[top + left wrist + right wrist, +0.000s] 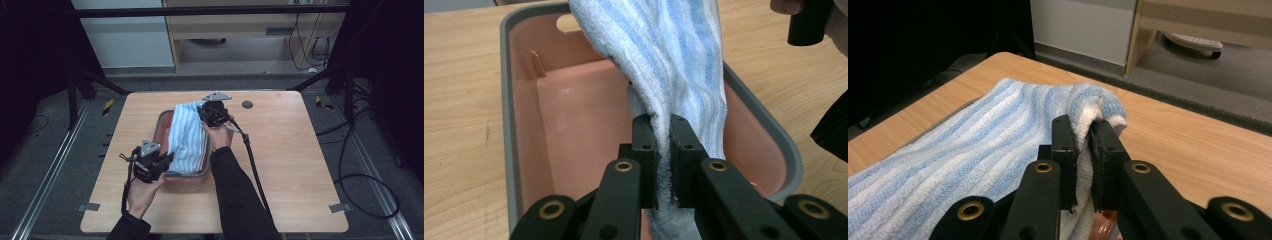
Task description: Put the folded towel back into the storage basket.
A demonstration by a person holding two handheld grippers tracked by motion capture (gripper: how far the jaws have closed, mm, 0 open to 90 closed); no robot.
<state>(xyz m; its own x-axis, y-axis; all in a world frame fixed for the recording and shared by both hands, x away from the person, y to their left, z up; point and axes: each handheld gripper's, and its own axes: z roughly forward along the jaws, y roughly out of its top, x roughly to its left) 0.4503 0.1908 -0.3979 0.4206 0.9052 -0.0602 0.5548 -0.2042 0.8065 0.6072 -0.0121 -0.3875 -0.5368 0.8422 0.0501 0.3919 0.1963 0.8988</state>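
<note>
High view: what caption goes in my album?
Two grippers hold a blue-and-white striped towel above a pink plastic tub.

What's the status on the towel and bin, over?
Left gripper and right gripper both clamped on striped towel, stretched over pink bin. Nothing blocking.

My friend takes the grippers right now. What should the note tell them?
Left gripper: shut on the near end of the towel.
Right gripper: shut on the far end of the towel.
Things: the blue-striped towel hangs stretched between both grippers over the pink bin, which sits on the table.
Done: both ends are gripped, and the towel is held above the bin.
Left: probably lower the towel into the bin, then open both grippers.
</note>
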